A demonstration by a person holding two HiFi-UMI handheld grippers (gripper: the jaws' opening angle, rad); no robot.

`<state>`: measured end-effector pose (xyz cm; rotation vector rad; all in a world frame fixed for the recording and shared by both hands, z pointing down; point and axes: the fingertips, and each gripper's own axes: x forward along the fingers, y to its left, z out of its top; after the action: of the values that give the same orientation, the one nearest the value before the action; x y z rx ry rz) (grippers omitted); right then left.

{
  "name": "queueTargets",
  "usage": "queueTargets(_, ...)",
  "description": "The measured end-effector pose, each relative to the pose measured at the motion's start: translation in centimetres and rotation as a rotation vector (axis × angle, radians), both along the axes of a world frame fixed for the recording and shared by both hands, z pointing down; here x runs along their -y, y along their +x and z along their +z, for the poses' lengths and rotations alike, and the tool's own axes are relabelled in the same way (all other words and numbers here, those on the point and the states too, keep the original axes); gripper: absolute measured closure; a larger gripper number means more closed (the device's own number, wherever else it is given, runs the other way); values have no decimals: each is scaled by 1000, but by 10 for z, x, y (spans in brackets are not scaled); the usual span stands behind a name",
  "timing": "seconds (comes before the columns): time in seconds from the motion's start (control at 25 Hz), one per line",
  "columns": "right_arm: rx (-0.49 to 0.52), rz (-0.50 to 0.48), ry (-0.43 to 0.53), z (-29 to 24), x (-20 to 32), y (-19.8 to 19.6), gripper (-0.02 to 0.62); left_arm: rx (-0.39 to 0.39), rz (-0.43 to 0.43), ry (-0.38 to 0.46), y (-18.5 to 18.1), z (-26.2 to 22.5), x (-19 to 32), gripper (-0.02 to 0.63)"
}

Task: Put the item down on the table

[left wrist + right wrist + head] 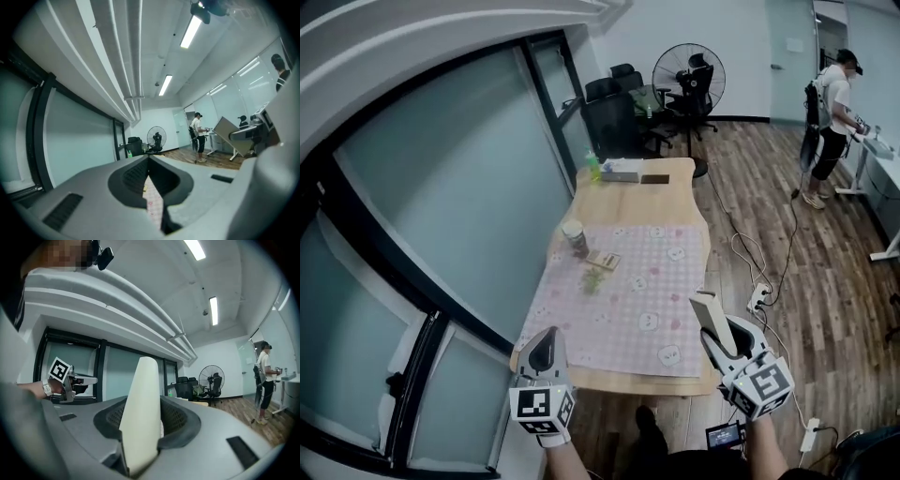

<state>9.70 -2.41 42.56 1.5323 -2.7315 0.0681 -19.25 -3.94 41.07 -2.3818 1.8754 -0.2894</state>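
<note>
My right gripper (713,325) is shut on a flat cream-coloured board (706,309), held upright above the table's near right corner. In the right gripper view the board (140,413) stands between the jaws and rises well past their tips. The left gripper view shows the same board (231,136) as a tilted beige rectangle. My left gripper (547,339) hovers at the table's near left corner, its jaws together with nothing in them. The wooden table (675,173) carries a pink patterned cloth (647,300) on its near half.
On the cloth stand a jar (575,238), a small wooden piece (603,260) and a green bit (592,279). A green bottle (592,167) and boxes (622,173) sit at the far end. A glass wall runs along the left. Chairs (614,112), a fan (687,70) and a person (834,112) are beyond; cables (759,295) lie on the floor at the right.
</note>
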Motion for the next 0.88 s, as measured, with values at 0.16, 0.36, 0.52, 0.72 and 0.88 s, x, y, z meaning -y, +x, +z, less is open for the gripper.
queueTargets(0.16,-29,-43,26,-7,57,-36,423,-13,14,14,-26,-14,59,606)
queueTargets(0.36,-58,-52,15,-5,115,-69,423,-28,16,6,-55,-12,118,606)
queueTargets(0.52,-58,-37,-6,1,154,-84,423,-30,42,-25,-66,2,158,606)
queueTargets(0.72,-76,-19,-32,5,183,-96,423,-28,56,-60,-84,9,198,606)
queueTargets(0.88,-91,19,-73,21,192,-93,423,-33,94,-76,-79,19,222,606)
